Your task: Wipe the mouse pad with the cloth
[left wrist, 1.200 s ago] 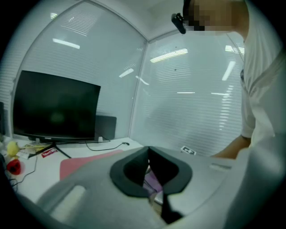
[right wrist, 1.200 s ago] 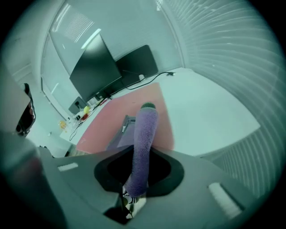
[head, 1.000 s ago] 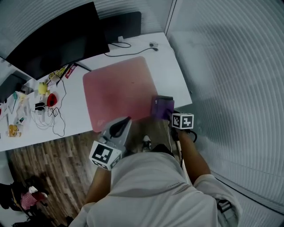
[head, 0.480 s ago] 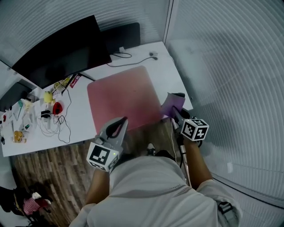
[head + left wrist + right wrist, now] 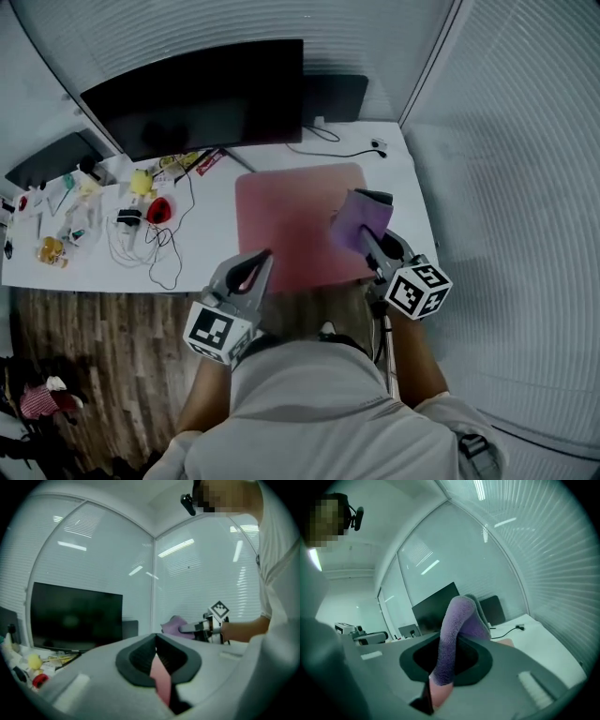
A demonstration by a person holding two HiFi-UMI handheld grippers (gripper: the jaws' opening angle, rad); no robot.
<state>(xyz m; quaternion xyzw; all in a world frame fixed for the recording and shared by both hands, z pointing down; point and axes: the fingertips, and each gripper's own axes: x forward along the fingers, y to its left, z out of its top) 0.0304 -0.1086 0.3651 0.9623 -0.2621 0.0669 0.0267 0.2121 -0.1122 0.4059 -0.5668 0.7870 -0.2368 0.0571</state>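
A pink mouse pad lies on the white desk in front of the monitor. My right gripper is shut on a purple cloth, which hangs bunched just above the pad's right side. In the right gripper view the cloth stands up between the jaws of that gripper. My left gripper hovers at the pad's near left corner, shut with nothing in it. Looking along the left gripper, its pads meet, and the cloth shows off to the right.
A black monitor stands at the back of the desk, a dark box behind it, with a cable leading right. Tangled wires and small items crowd the desk's left. Glass walls close the right side. Wooden floor lies below.
The right gripper has lifted the cloth off the pad's near right corner and carried it farther in over the pad's right side. The head view has swung left. The left gripper kept its place.
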